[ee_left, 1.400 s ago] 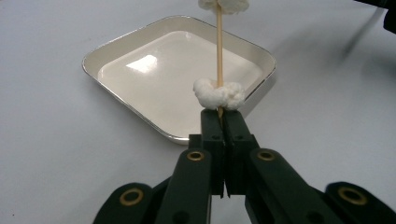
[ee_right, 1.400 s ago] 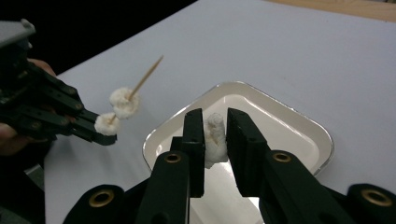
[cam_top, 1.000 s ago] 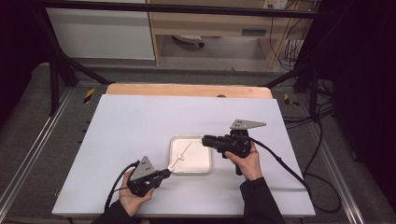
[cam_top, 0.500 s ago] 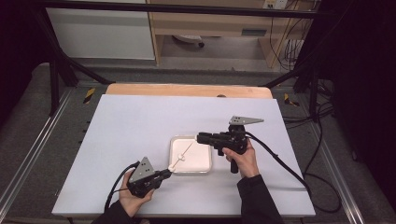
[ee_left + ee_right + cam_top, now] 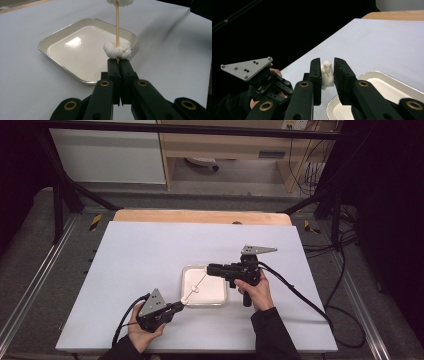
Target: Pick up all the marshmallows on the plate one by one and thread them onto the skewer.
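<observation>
Wooden skewer (image 5: 197, 285) lies on a diagonal over the white tray (image 5: 220, 300), its long axis running from the near-left corner of the tray up and away to the right. Left gripper (image 5: 179, 307) has its jaws shut on the near end of the skewer; one white marshmallow piece (image 5: 117, 50) sits threaded just beyond those jaws. Right gripper (image 5: 210, 269) clamps a second white piece (image 5: 327, 73) at the far end of the stick, above the tray's far edge. White table (image 5: 150, 250) around the tray is bare; nothing stands between the grippers. Against the earlier frames, the right gripper has shifted slightly up and away; the left one has kept its place.
</observation>
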The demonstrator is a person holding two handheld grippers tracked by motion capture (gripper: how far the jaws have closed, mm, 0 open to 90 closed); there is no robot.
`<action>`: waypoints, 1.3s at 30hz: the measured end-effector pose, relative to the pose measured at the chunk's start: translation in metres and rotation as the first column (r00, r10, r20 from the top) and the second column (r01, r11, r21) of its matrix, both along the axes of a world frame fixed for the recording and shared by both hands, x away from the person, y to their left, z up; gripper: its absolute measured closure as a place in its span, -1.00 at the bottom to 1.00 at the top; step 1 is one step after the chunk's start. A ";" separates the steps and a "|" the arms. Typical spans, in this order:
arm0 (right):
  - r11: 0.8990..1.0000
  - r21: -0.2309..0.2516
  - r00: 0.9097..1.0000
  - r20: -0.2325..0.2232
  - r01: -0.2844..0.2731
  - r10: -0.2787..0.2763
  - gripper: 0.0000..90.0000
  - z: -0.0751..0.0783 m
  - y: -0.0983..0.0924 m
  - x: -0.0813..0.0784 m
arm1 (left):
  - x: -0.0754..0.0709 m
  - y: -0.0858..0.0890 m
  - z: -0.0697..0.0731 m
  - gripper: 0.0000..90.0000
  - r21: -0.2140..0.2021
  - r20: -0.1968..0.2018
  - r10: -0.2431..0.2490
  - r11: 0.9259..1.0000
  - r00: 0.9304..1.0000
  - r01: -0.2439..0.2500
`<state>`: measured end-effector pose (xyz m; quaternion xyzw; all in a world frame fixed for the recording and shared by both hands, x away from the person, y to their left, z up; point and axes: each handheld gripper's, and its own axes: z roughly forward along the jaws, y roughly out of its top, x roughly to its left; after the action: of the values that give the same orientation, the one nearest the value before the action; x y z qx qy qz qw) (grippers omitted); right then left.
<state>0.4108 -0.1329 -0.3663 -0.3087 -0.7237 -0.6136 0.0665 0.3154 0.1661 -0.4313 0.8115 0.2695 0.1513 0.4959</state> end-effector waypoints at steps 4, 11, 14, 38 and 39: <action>1.000 0.002 1.000 -0.007 -0.006 0.006 0.71 -0.003 0.002 0.000 | 0.000 0.000 0.000 0.97 -0.002 0.009 -0.002 1.000 1.000 0.002; 1.000 0.003 0.999 -0.015 -0.029 0.029 0.77 -0.006 0.005 -0.002 | -0.001 -0.002 -0.001 0.97 0.035 0.016 -0.011 0.999 1.000 0.011; 0.999 0.001 0.999 -0.012 -0.033 0.033 0.79 -0.008 0.007 -0.003 | -0.001 -0.003 -0.002 0.97 0.046 0.015 -0.014 0.999 1.000 0.013; 0.999 0.018 0.999 0.021 -0.033 0.032 0.82 -0.021 0.019 -0.014 | -0.002 -0.007 -0.005 0.97 0.034 0.011 0.023 0.999 1.000 -0.024; 0.999 0.021 0.999 0.021 -0.034 0.034 0.82 -0.021 0.019 -0.014 | -0.002 -0.007 -0.005 0.97 0.033 0.012 0.022 0.999 1.000 -0.023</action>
<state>0.3970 -0.1139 -0.3874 -0.2892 -0.7229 -0.6233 0.0725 0.3130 0.1592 -0.4364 0.8157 0.2732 0.1660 0.4822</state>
